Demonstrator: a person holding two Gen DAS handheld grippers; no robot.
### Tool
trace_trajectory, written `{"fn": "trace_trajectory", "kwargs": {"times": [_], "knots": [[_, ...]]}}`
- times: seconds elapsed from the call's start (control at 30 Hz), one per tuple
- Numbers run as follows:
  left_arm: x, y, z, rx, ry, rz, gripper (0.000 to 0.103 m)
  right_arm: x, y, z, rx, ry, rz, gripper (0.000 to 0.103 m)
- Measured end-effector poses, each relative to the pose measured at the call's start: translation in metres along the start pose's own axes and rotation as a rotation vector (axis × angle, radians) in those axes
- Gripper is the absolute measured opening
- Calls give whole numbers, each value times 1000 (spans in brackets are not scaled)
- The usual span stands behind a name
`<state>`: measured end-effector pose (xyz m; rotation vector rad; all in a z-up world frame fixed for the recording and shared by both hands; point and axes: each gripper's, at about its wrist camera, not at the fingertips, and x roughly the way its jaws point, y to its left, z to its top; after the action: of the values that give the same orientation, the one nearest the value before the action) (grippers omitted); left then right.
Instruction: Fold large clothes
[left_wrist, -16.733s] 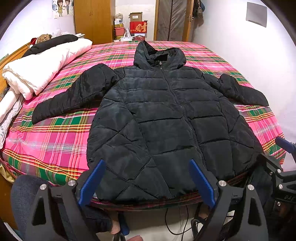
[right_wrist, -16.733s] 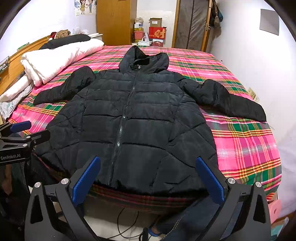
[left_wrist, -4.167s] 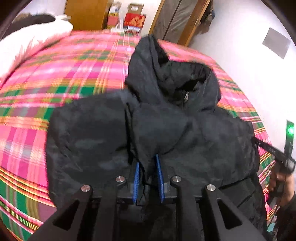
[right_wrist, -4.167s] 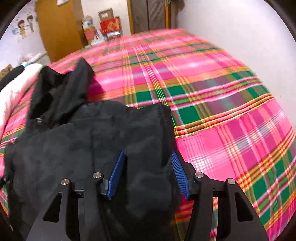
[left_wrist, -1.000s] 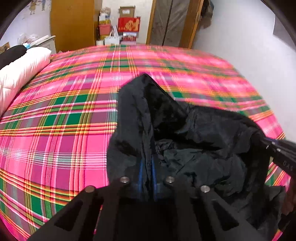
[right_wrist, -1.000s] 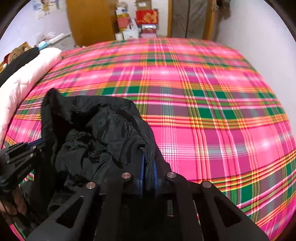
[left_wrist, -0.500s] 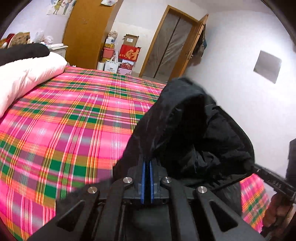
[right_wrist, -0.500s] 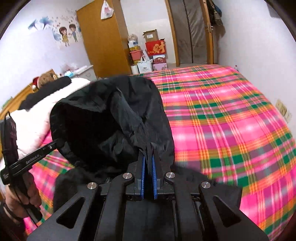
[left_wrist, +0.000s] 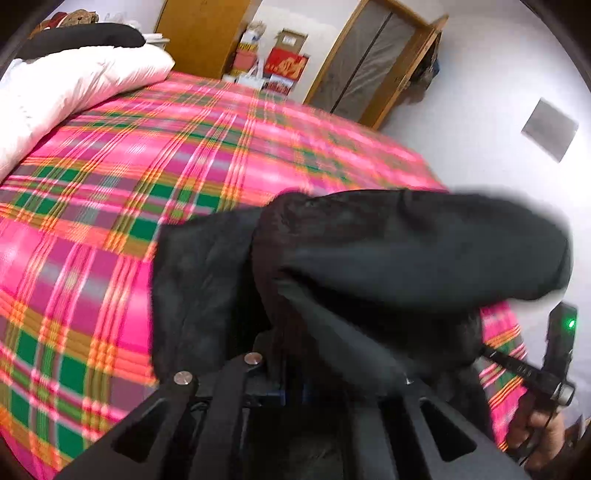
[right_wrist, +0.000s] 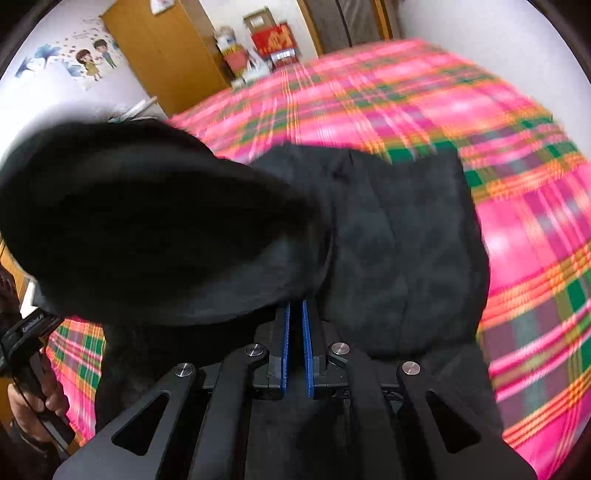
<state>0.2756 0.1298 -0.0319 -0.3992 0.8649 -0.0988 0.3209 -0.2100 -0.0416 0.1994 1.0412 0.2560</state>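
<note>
The black padded jacket (left_wrist: 207, 295) lies folded into a block on the pink plaid bedspread (left_wrist: 110, 177). Its hood (left_wrist: 406, 251) hangs in the air in front of both cameras, blurred by motion. My left gripper (left_wrist: 293, 387) is shut on the hood's edge, with its blue pads almost buried under cloth. My right gripper (right_wrist: 295, 317) is shut too, blue pads pinching the hood (right_wrist: 147, 221) at its other side, above the folded jacket (right_wrist: 399, 251). Each view shows the other gripper at its outer edge, held by a hand (right_wrist: 33, 402).
A white duvet (left_wrist: 74, 81) with a dark pillow lies along the bed's left side. A wooden wardrobe (left_wrist: 207, 33), stacked boxes (left_wrist: 284, 62) and a door stand beyond the bed. A white wall (left_wrist: 480, 129) runs close along the right.
The hood lay flat on the bed a second ago. Both grippers, still shut on it, lifted it and swung it back toward me over the folded jacket.
</note>
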Motion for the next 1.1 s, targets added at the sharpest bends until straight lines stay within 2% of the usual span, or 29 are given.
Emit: {"fn": "trace_trajectory", "kwargs": {"times": [0.07, 0.13, 0.17, 0.27, 0.37, 0.4, 0.43, 0.47, 0.5, 0.53, 0.63, 0.73, 0.8, 0.87, 0.97, 1.1], "knots": [[-6, 7, -12, 6, 25, 21, 6, -3, -2, -5, 0, 12, -6, 8], [-17, 12, -24, 7, 41, 45, 6, -13, -6, -11, 4, 3, -4, 15], [-22, 15, -28, 3, 44, 57, 6, -15, -7, -12, 3, -2, -6, 15], [-41, 20, -35, -22, 21, 68, 6, -33, 2, -9, -29, -45, -18, 15], [-59, 8, -21, -11, -42, 34, 6, -44, 26, 6, -84, -100, 15, 15], [-60, 1, -14, 7, -57, 12, 7, -45, 36, 13, -107, -117, 28, 17], [-60, -9, -5, 32, -75, -12, 10, -45, 46, 19, -128, -133, 44, 23], [-56, -16, 3, 50, -86, -26, 17, -44, 53, 23, -139, -143, 54, 27], [-50, -25, 10, 72, -96, -33, 19, -40, 61, 27, -150, -153, 68, 36], [-42, -32, 15, 91, -94, -30, 21, -31, 69, 33, -162, -155, 84, 40], [-15, -43, 17, 115, -47, -60, 21, 4, 71, 31, -165, -88, 92, 40], [10, -48, 2, 146, 3, -76, 21, 46, 64, 7, -184, -9, 34, 40], [26, -46, -12, 156, 43, -80, 21, 64, 54, -8, -167, 19, 24, 39], [42, -40, -26, 154, 88, -70, 21, 76, 46, -18, -143, 35, 21, 37], [65, -32, -31, 127, 154, -59, 23, 85, 42, -23, -143, 29, 10, 36], [75, -28, -34, 102, 146, -61, 25, 98, 41, -24, -124, 26, -1, 36]]}}
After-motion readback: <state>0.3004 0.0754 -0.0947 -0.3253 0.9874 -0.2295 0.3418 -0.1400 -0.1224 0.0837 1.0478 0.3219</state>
